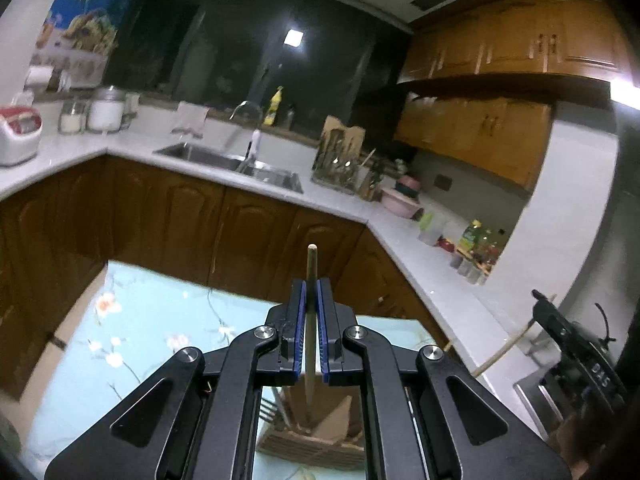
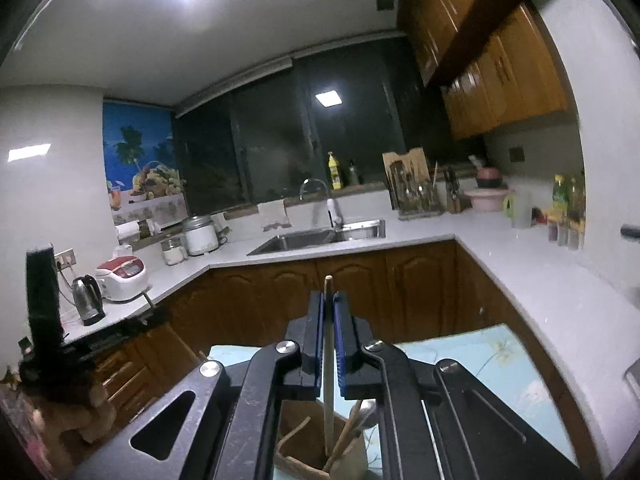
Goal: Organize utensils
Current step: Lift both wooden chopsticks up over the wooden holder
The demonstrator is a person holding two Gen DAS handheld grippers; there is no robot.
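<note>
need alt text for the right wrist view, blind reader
The right hand-held gripper is shut on a thin wooden stick whose lower end sits in a brown utensil holder on a floral tablecloth. Behind is a kitchen counter with a sink.

Home kitchen, night. U-shaped white countertop (image 2: 520,264) over brown wooden base cabinets (image 2: 352,280); matching wall cabinets (image 1: 512,40) upper right. Stainless sink (image 2: 316,238) with arched faucet (image 2: 314,188) under a dark window (image 1: 248,40) that reflects a square ceiling light. Yellow bottle (image 2: 334,171) on the sill. Rice cooker (image 2: 122,276), electric kettle (image 2: 88,300), lidded jars (image 1: 105,110) on the left run. Cutlery rack with cutting board (image 1: 340,156), pink bowls (image 1: 402,200), condiment bottles (image 1: 476,240) on the right run. Fruit poster (image 2: 140,160) on the wall. Floral blue tablecloth (image 1: 140,340) in the foreground
</note>
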